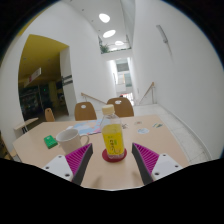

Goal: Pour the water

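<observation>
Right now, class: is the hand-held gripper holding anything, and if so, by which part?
Nothing is held. The bottle stands on the table between the open fingers of the hand-held gripper, with a gap at either side.

A light wooden tabletop (150,130) is seen, with wooden chairs (120,105) drawn up at its far side. White walls (175,60) rise high, and round ceiling lights (105,18) are lit. A yellow wall (45,50) is set beyond.
</observation>
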`<state>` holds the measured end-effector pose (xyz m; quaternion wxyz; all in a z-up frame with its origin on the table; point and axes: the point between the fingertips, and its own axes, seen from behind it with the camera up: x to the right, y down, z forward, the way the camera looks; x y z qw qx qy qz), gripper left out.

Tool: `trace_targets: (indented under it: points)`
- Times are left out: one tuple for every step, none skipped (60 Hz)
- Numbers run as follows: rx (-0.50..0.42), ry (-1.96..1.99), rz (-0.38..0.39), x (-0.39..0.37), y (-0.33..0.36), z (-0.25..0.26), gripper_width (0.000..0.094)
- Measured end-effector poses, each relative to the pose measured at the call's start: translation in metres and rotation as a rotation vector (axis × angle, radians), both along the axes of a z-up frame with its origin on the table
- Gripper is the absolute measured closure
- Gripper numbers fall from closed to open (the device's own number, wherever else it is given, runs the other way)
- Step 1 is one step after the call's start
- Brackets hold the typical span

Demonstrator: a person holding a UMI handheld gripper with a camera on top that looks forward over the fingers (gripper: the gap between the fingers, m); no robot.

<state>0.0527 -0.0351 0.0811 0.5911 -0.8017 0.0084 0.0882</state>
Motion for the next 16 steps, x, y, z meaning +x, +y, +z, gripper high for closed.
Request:
trace_targets:
  points:
    - [-0.002,0.008,0.006,-0.001,-0.007,0.0,0.008]
    - [-0.004,0.016,0.013,-0.003,-0.014,-0.001,0.0084]
    - [-0.008,0.024,0.019,-0.004,-0.02,-0.002,0.0083]
    - [-0.013,0.035,0.023,-0.005,-0.026,-0.002,0.0085]
    - [-0.018,0.045,0.025,-0.011,-0.03,-0.003,0.0084]
    - [-0.027,0.055,0.029,-0.009,-0.038,-0.004,0.0084]
    - [-0.032,0.062,0.034,-0.009,-0.044,-0.005,0.0083]
    - [-0.035,0.069,0.041,-0.01,-0.05,-0.005,0.0081]
    - [-0.035,0.076,0.047,-0.01,-0.055,-0.005,0.0081]
    - [-0.032,0.083,0.052,-0.01,-0.059,-0.004,0.0081]
    - [-0.029,0.09,0.056,-0.01,-0.063,-0.003,0.0082]
    - [-0.025,0.097,0.06,-0.01,-0.067,-0.003,0.0081]
    - [-0.023,0.104,0.066,-0.01,-0.071,-0.002,0.0081]
    - [-0.02,0.107,0.072,-0.015,-0.073,0.0,0.008]
    - [-0.019,0.11,0.083,-0.015,-0.075,-0.001,0.0082]
    - [-0.02,0.113,0.094,-0.014,-0.079,-0.001,0.0079]
